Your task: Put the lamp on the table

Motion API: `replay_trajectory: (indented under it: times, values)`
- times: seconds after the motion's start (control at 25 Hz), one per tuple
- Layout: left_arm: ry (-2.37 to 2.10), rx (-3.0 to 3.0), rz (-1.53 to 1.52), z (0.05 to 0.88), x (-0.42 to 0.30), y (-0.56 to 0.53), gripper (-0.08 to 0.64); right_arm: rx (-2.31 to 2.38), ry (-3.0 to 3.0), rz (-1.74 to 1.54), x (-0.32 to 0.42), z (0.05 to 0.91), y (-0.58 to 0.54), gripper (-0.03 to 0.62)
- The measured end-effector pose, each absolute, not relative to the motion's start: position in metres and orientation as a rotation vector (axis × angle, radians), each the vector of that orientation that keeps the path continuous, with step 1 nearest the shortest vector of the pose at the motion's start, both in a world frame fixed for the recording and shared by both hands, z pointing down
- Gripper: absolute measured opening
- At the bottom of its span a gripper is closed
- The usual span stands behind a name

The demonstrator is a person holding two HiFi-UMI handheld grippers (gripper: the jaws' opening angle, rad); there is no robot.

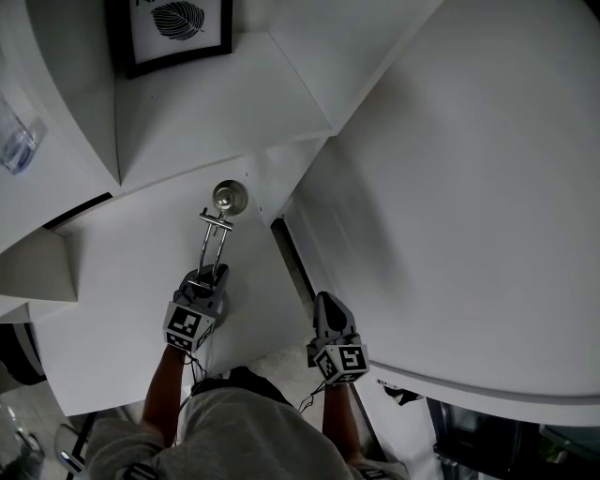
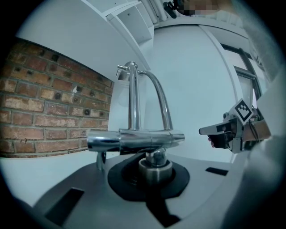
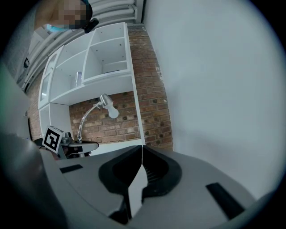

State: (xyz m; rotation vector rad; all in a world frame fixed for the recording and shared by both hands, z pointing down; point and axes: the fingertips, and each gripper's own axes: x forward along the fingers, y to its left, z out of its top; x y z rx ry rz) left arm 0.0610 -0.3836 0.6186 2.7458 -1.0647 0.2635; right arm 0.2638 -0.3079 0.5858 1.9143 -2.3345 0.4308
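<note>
The white shelf unit (image 3: 132, 53) has open compartments, and a small clear thing that looks like a glass (image 3: 78, 79) stands in one of them. The wall (image 2: 40, 112) below and beside it is brick. The left gripper (image 1: 211, 277) has its jaws clamped on the chrome lamp (image 1: 214, 234), just over the white desk (image 1: 112, 291). Whether the lamp touches the desk cannot be told. The right gripper (image 1: 326, 305) is nearby, its jaws together on nothing. A framed leaf picture (image 1: 173, 28) stands further back.

Head view looks steeply down from above; both gripper views face nearly level toward the far wall, sharing the lamp (image 3: 96, 114).
</note>
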Motion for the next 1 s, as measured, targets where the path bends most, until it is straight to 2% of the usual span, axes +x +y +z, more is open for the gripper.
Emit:
replay_trajectory:
  times: [1.0]
  values:
    - [-1.085, 2.742, 0.212, 0.623, 0.048, -0.376, 0.0, 1.899, -2.345, 0.434, 0.247, 0.59, -0.3, 0.023]
